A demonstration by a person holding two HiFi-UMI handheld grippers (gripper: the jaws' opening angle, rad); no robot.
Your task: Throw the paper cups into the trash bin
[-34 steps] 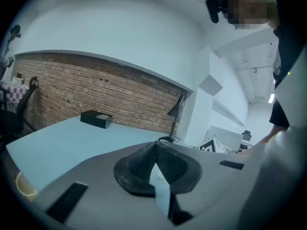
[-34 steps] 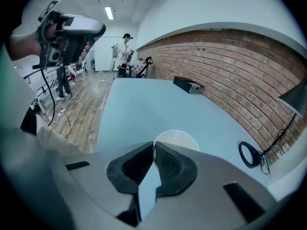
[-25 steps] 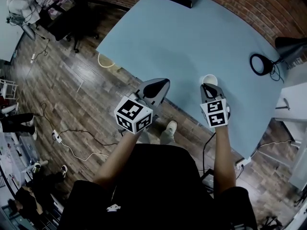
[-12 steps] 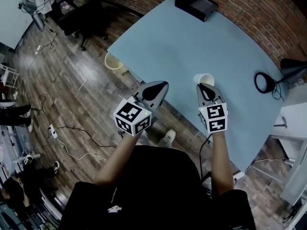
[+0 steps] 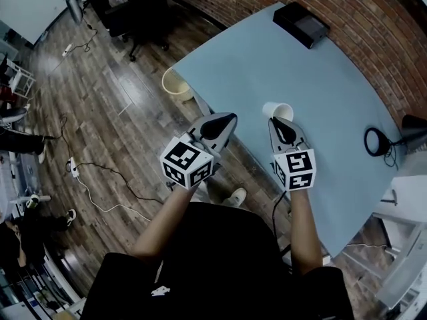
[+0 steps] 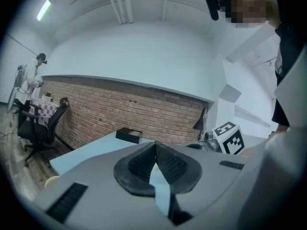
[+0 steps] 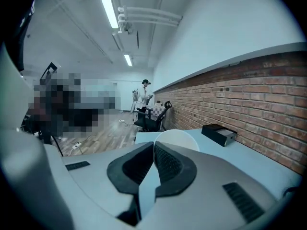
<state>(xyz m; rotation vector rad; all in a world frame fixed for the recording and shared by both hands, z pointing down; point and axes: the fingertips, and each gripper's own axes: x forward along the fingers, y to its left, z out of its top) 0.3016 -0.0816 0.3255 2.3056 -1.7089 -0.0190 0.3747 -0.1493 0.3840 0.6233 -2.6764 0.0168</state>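
Observation:
A white paper cup [image 5: 277, 111] hangs over the blue table [image 5: 333, 92], and my right gripper [image 5: 273, 121] is shut on its wall. In the right gripper view the cup's round rim [image 7: 178, 139] shows just past the closed right gripper [image 7: 153, 145]. My left gripper [image 5: 229, 118] hovers beside it at the table's near edge, shut with nothing between its pads; the left gripper view shows the left gripper [image 6: 155, 144] with its pads meeting. The cream trash bin [image 5: 177, 83] stands on the wooden floor against the table's left edge, to the upper left of both grippers.
A black box [image 5: 301, 24] lies at the table's far end by the brick wall. A desk lamp with a round base [image 5: 377, 141] sits at the right. Office chairs [image 5: 143, 15] and cables [image 5: 100, 182] occupy the floor at the left; a person stands far off [image 7: 144, 96].
Both grippers have moved left along the table toward the bin's side. The cup has stayed in the right gripper, and the bin now shows closer to it.

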